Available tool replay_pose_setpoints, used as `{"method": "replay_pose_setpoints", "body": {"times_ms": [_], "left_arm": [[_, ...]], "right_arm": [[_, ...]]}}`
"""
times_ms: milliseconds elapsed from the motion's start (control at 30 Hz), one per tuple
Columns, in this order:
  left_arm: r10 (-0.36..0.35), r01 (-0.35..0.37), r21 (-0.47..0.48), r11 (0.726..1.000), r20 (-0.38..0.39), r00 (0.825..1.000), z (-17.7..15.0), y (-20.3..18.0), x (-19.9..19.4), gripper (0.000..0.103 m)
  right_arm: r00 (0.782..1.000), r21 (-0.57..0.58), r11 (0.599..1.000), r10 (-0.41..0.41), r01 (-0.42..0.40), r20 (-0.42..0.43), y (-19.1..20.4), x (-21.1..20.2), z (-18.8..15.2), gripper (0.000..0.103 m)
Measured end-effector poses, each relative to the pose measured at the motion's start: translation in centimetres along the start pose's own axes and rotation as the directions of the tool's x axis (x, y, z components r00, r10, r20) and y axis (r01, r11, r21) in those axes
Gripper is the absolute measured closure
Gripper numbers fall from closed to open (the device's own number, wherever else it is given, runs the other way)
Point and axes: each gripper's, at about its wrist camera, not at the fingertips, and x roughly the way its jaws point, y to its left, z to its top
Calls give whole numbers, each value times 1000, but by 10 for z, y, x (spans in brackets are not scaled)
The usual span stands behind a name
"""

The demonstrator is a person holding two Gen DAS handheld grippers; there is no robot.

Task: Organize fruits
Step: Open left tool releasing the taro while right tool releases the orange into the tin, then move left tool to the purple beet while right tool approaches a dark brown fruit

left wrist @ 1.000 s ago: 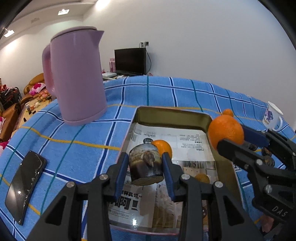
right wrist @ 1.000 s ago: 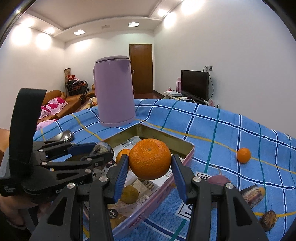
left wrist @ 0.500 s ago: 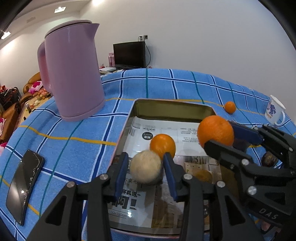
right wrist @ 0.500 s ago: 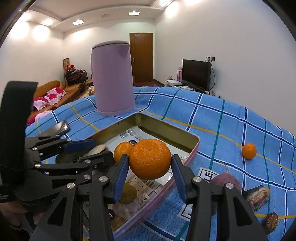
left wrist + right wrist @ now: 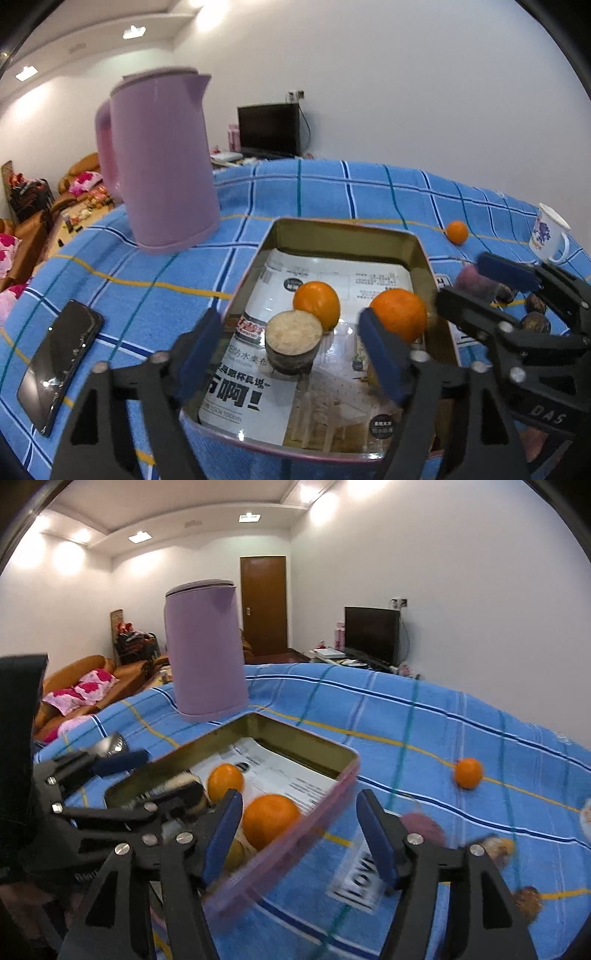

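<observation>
The left claw (image 5: 291,354) is seen released: its jaws have just been opening, and the short brown cylinder with the pale top (image 5: 293,341) stands free between them on the printed paper inside the metal tin (image 5: 343,225), touched by neither pad. Just behind the cylinder a small orange (image 5: 317,304) lies in the tin.

The right claw (image 5: 299,840) is also released; its jaws have just been opening, and the large orange (image 5: 269,819) lies inside the tin by the near wall, close to the left pad but not pressed. The pink rim of the tin passes between these jaws.

Only in the left wrist view are shown the black phone (image 5: 59,365) on the blue checked cloth (image 5: 332,192) of the table, the white mug (image 5: 548,234) at the far right, and the handle of the pink kettle (image 5: 162,162).

Only in the right wrist view are seen a wooden door (image 5: 263,603) and a card with the letters "LOVE" (image 5: 356,884) on the cloth. Another small orange (image 5: 468,772) lies outside the tin, well apart from it; it is found in both views.
</observation>
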Motion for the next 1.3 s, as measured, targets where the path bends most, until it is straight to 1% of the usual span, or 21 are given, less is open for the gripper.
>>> {"method": "replay_pose_setpoints", "body": {"times_ms": [67, 133, 233, 267, 333, 433, 533, 667, 767, 867, 967, 1033, 1067, 1100, 1200, 1300], "left_arm": [[-2, 2, -14, 1000, 24, 1000, 0, -2, -6, 8], [-8, 9, -29, 1000, 35, 999, 2, -4, -9, 8], [-33, 34, -29, 999, 51, 998, 2, -14, -15, 8], [-36, 37, -24, 999, 55, 998, 2, -18, -16, 8], [-57, 57, -11, 998, 60, 997, 2, -28, -19, 8], [-87, 87, 4, 996, 52, 995, 2, -41, -21, 8], [-107, 106, 32, 994, 45, 993, 1, -55, -23, 8], [-127, 124, 58, 991, 44, 991, -1, -69, -27, 8], [-138, 135, 69, 988, 39, 990, -2, -74, -26, 8], [-148, 145, 69, 987, 29, 989, -3, -77, -24, 8], [-158, 157, 69, 985, 19, 987, -4, -78, -23, 8], [-167, 166, 72, 984, 18, 986, -3, -80, -24, 8], [-169, 167, 77, 983, 18, 985, -2, -82, -24, 8], [-170, 168, 86, 982, 18, 985, -1, -84, -24, 8], [-180, 177, 103, 979, 17, 984, 1, -90, -25, 8], [-197, 195, 108, 975, 7, 980, 3, -96, -24, 8]], "right_arm": [[1000, 4, 1000, -27, 27, 3, -10, -16, -6, 37], [998, 28, 998, -53, 53, 13, -23, -33, -11, 37], [992, 69, 990, -122, 120, 22, -53, -63, -24, 37], [988, 84, 985, -155, 154, 12, -64, -71, -29, 37], [980, 101, 975, -198, 198, -8, -78, -80, -37, 37], [975, 131, 966, -220, 223, -40, -98, -88, -47, 37], [975, 144, 965, -214, 221, -61, -105, -86, -50, 37], [977, 130, 972, -181, 195, -109, -100, -73, -51, 37], [978, 141, 977, -139, 161, -154, -99, -60, -54, 37], [971, 131, 979, -131, 159, -201, -97, -50, -58, 37], [965, 130, 978, -129, 162, -230, -98, -43, -58, 37], [956, 136, 978, -117, 158, -268, -100, -35, -59, 45], [953, 139, 979, -102, 147, -287, -101, -31, -60, 55], [949, 141, 980, -95, 143, -301, -101, -28, -61, 59], [951, 155, 980, -77, 128, -301, -103, -28, -62, 59], [961, 167, 978, -76, 123, -265, -104, -35, -61, 59]]}}
